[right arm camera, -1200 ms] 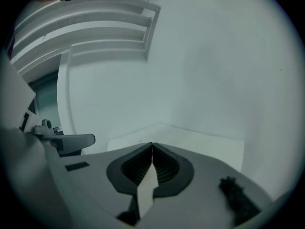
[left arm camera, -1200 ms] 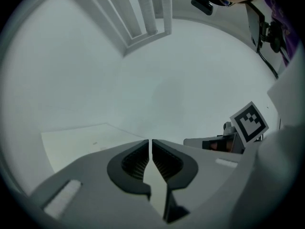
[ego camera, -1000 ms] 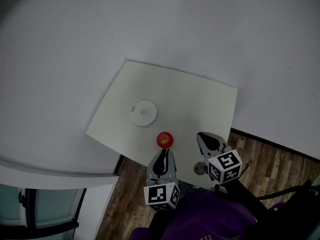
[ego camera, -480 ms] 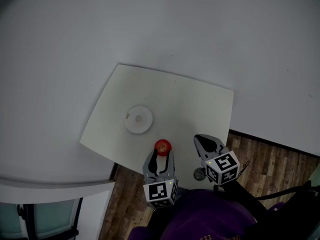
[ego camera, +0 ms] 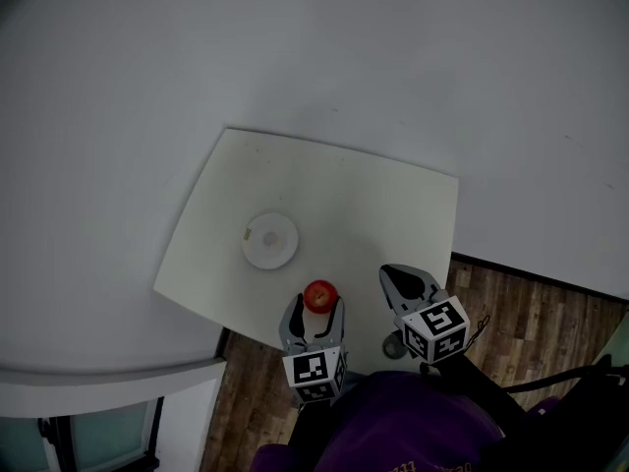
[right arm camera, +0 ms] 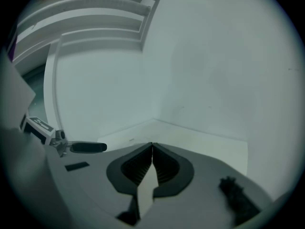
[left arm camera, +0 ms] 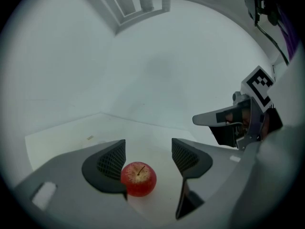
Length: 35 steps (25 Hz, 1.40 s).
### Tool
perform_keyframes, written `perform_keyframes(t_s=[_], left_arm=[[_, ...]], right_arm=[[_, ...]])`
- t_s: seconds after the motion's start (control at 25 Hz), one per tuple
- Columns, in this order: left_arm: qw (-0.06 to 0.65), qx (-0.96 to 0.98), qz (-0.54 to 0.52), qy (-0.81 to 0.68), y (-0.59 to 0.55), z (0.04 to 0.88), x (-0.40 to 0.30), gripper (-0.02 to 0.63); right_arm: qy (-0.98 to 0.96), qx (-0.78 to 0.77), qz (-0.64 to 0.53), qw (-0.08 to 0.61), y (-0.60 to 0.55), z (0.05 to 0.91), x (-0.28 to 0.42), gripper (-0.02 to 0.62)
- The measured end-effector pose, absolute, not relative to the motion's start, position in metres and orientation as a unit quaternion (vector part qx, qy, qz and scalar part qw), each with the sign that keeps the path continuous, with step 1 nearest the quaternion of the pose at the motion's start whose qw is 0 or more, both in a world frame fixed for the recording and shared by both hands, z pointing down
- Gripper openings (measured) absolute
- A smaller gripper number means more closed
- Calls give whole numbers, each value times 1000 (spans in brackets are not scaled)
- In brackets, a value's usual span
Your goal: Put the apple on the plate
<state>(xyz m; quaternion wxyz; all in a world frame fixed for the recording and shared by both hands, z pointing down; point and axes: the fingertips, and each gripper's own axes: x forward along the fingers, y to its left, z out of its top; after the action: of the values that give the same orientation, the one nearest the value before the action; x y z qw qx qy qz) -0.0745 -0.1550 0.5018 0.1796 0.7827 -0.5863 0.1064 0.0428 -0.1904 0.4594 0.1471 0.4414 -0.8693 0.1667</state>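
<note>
Head view, left to right, all positions referenced to the apple.

- Plate (ego camera: 270, 241): small, white, round, empty. Sits on the white table (ego camera: 334, 185), up and left of the apple, near but apart from it. Judged: the short gap means only a brief carry is needed once the fruit is held.
- Apple (ego camera: 320, 296): red, upright with its stem on top, resting on the table close to the near edge. Not on the plate, so the task is not yet done.
- Left gripper (left arm camera: 147, 152): approaches from the near side of the apple, pointing slightly downward. Its jaws have just been opening and stand spread, with the apple between them. In the left gripper view the fruit lies against or just beside the left-hand pad, and a clear gap separates it from the other pad. No squeeze on it. Judged: the jaws are spread wider than the fruit so they can straddle it before closing. The off-centre position suggests a small sideways correction, or the apple may roll as the jaws close.
- Right gripper (right arm camera: 152, 152): right of the apple and well apart from it, over the near table edge. Its jaws are pressed together with nothing between them. Judged: it is parked out of the way, since one gripper is enough for this pick.
</note>
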Motion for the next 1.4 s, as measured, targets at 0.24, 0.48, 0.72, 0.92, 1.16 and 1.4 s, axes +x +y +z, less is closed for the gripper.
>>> perform_keyframes(t_s=[0.24, 0.48, 0.72, 0.92, 1.16, 1.4], left_arm=[[199, 785, 115, -574, -161, 514, -75, 333], [202, 786, 130, -569, -165, 528, -76, 342], [215, 788, 148, -558, -168, 549, -74, 351], [222, 782, 166, -558, -169, 563, -76, 369], [232, 785, 178, -546, -170, 575, -76, 373], [226, 786, 188, -544, -173, 584, -74, 373]], right_arm=[[-867, 442, 168, 155, -193, 463, 42, 11], [-868, 438, 166, 164, -194, 466, 38, 11], [-868, 436, 166, 170, -195, 470, 37, 11], [-868, 435, 168, 174, -194, 472, 36, 11], [-866, 438, 167, 173, -195, 474, 35, 11], [-865, 440, 168, 172, -196, 474, 38, 11]])
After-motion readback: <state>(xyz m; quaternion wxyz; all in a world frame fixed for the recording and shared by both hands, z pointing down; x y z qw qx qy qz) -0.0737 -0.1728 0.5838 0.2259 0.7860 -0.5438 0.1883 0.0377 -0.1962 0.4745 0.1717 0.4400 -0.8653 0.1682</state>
